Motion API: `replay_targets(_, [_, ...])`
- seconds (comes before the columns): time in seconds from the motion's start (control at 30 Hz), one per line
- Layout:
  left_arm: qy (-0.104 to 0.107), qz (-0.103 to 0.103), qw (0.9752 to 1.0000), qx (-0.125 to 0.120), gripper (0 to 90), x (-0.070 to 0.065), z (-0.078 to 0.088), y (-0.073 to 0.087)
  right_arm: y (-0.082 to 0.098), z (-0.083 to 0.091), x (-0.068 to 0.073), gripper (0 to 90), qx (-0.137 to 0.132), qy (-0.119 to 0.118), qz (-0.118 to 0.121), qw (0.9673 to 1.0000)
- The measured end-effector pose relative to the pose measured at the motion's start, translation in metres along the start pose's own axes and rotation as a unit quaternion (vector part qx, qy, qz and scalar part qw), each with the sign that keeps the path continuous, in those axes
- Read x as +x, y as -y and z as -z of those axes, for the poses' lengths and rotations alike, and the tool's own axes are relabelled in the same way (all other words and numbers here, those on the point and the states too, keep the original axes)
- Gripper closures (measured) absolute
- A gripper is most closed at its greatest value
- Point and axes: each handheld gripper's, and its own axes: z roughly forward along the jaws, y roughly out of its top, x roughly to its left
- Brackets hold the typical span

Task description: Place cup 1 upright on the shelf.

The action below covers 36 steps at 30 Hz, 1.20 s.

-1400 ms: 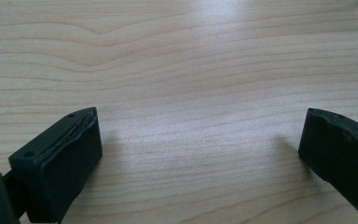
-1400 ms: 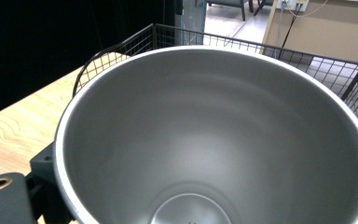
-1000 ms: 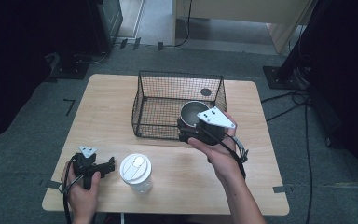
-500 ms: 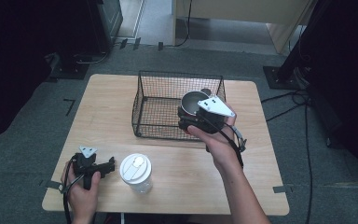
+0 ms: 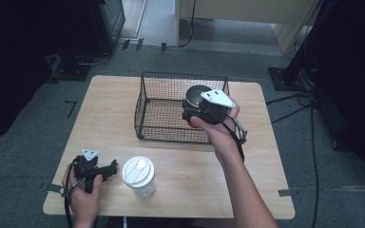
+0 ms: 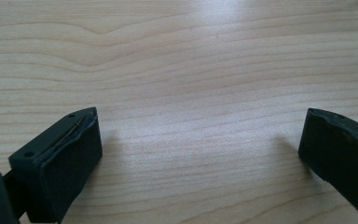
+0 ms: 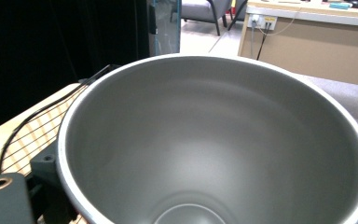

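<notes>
A steel cup [image 5: 197, 94] with a dark outside hangs tilted over the right end of the black wire basket [image 5: 170, 76], my right gripper [image 5: 190, 113] shut on its wall. In the right gripper view the cup's grey inside [image 7: 214, 140] opens toward me, and one black jaw sits outside its rim at lower left. My left gripper [image 5: 111, 169] rests on the table's near left corner, open, pointing right. Its two jaws stand wide apart over bare wood in the left gripper view [image 6: 200, 140], nothing between them.
A clear plastic cup with a white lid [image 5: 139, 175] stands upright just right of the left gripper's tips. The wooden table [image 5: 266, 156] has bare surface near and right of the basket. Grey carpet, stand bases and cables surround it.
The right hand has carried the steel cup farther away and slightly up, from the basket's near right rim to above its right end. The left gripper has stayed put.
</notes>
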Motion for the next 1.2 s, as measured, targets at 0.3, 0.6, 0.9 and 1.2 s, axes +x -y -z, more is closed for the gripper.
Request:
replay_targets(0.3, [0.0,-0.001,1.0,0.0,0.0,0.0,0.0,0.0,0.002,-0.026,-0.01,7.2,-0.004,0.015,-0.013,0.9998])
replay_targets(0.6, [0.0,0.0,1.0,-0.001,0.0,0.0,0.0,0.0,0.01,-0.053,-0.017,7.2,0.006,0.03,-0.026,0.9992])
replay_targets(0.9, [0.0,0.0,1.0,0.0,0.0,0.0,0.0,0.0,0.015,-0.078,-0.021,7.2,0.012,0.041,-0.037,0.9984])
replay_targets(1.2, [0.0,0.0,1.0,0.0,0.0,0.0,0.0,0.0,0.022,-0.1,-0.027,7.1,0.02,0.063,-0.038,0.9971])
